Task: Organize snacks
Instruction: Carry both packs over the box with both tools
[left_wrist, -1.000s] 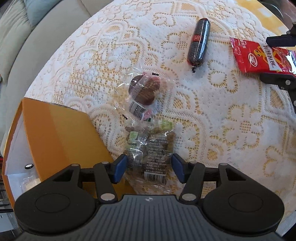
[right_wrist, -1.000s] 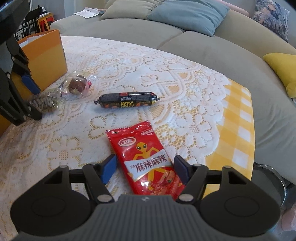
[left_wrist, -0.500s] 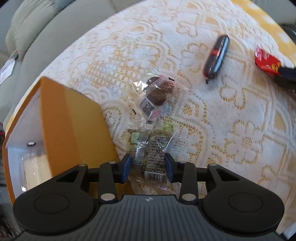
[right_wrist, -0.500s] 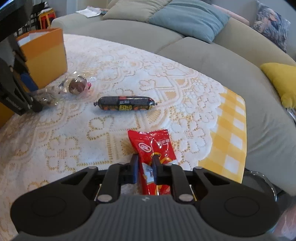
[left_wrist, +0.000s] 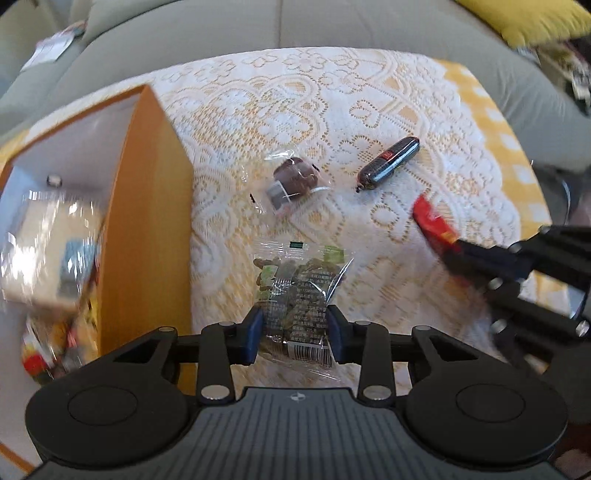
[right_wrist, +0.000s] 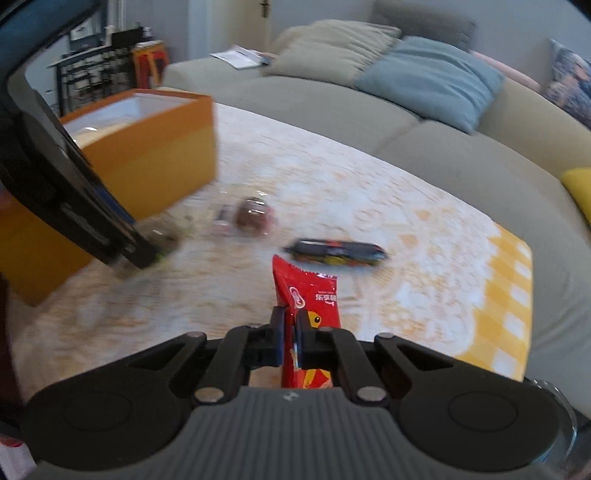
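Note:
My left gripper (left_wrist: 294, 330) is shut on a clear snack bag of brown pieces (left_wrist: 297, 295) and holds it above the lace tablecloth, right beside the orange box (left_wrist: 147, 221). My right gripper (right_wrist: 291, 338) is shut on the red snack packet (right_wrist: 308, 295), lifted off the table; it also shows in the left wrist view (left_wrist: 432, 221). A clear-wrapped brown pastry (left_wrist: 293, 181) and a dark sausage stick (left_wrist: 389, 162) lie on the table. The box (right_wrist: 147, 158) holds several snacks (left_wrist: 48, 251).
The round table carries a white lace cloth (left_wrist: 295, 110) over yellow check. A grey sofa (right_wrist: 406, 122) with cushions curves behind it. A metal bin rim (left_wrist: 565, 192) shows at the right past the table edge.
Both grippers have closed on their packets and lifted them. The left one has risen and swung, so the box interior now shows. The right one has moved left toward the box.

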